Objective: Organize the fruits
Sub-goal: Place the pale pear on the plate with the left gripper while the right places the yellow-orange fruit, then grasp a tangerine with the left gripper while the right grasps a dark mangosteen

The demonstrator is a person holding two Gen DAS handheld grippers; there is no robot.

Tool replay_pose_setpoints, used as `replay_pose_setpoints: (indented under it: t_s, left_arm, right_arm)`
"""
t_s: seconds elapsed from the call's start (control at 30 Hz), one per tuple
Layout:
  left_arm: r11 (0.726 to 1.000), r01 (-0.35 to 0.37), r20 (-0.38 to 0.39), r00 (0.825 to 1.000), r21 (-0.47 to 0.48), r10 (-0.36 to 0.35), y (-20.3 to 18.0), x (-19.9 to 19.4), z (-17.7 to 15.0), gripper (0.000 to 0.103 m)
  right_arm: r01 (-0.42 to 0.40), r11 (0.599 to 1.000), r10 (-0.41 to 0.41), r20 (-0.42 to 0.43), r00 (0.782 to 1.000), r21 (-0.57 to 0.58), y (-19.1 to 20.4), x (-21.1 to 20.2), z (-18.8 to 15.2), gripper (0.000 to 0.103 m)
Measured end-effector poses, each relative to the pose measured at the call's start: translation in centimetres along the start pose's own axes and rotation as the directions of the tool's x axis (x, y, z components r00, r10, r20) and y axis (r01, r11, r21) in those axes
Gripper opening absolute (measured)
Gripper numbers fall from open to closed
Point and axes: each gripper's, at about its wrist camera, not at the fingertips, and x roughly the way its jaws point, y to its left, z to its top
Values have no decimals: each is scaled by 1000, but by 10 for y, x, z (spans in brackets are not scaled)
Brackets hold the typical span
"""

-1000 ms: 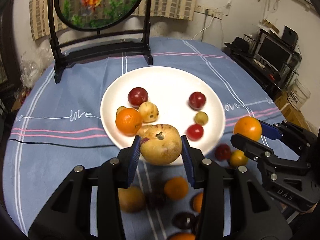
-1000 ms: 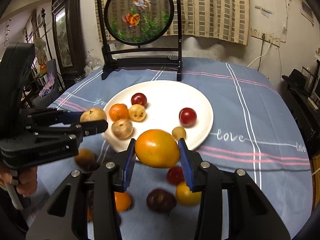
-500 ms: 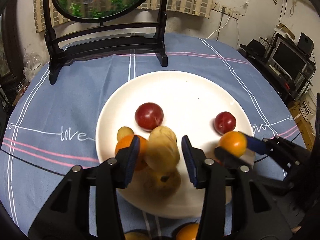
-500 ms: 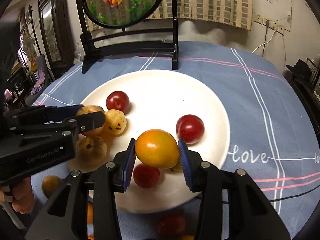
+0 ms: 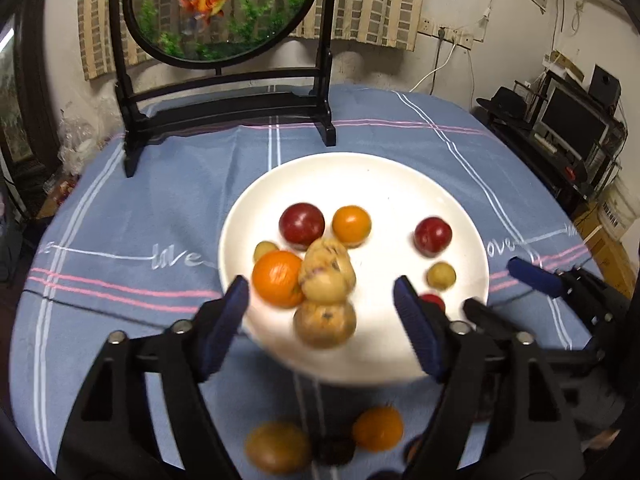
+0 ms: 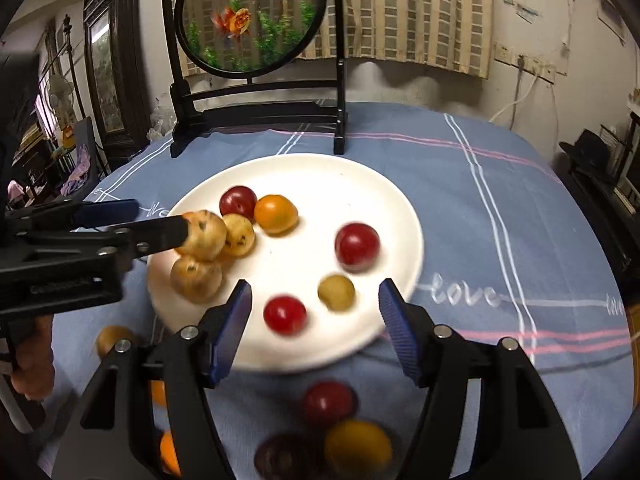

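Note:
A white plate [image 5: 380,184] [image 6: 320,184] on the blue cloth holds red plums, oranges and spotted yellow fruits. My left gripper [image 5: 320,320] hangs over the plate's near rim with its jaws opening. A spotted yellow fruit [image 5: 325,322] lies on the plate between them, clear of both pads. My right gripper [image 6: 316,320] is also opening and holds nothing. A red plum [image 6: 285,315] and a small yellow fruit [image 6: 336,292] lie on the plate beyond its jaws. An orange fruit [image 6: 276,214] rests further back. Each gripper shows in the other's view, the right gripper [image 5: 492,284] and the left gripper [image 6: 160,218].
Loose fruits lie on the cloth in front of the plate: an orange [image 5: 378,428], a brownish one [image 5: 278,452], a red plum [image 6: 328,402] and a yellow one [image 6: 358,446]. A round goldfish screen [image 5: 224,12] on a black stand is behind the plate. A person's hand [image 6: 32,360] grips the left tool.
Both grippers carried their fruit over the plate and let go. The spotted yellow fruit and the orange fruit now lie on the plate, and both pairs of jaws have spread wide.

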Motion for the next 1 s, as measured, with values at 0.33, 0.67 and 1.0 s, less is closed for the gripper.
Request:
replay_pose_setpoints:
  t_s: [0.33, 0.67, 1.0]
  left_arm:
    - [1000, -8, 3, 1000, -5, 8, 4, -55, -75, 92]
    - [1000, 6, -51, 999, -19, -7, -1, -77, -131, 93]
    - [999, 36, -83, 996, 6, -36, -15, -82, -158, 93]
  right_arm:
    - [-19, 991, 23, -29, 999, 130, -11, -50, -67, 66]
    - [-11, 985, 21, -59, 998, 173, -3, -76, -118, 66]
    - [-15, 980, 28, -64, 998, 197, -1, -84, -132, 66]
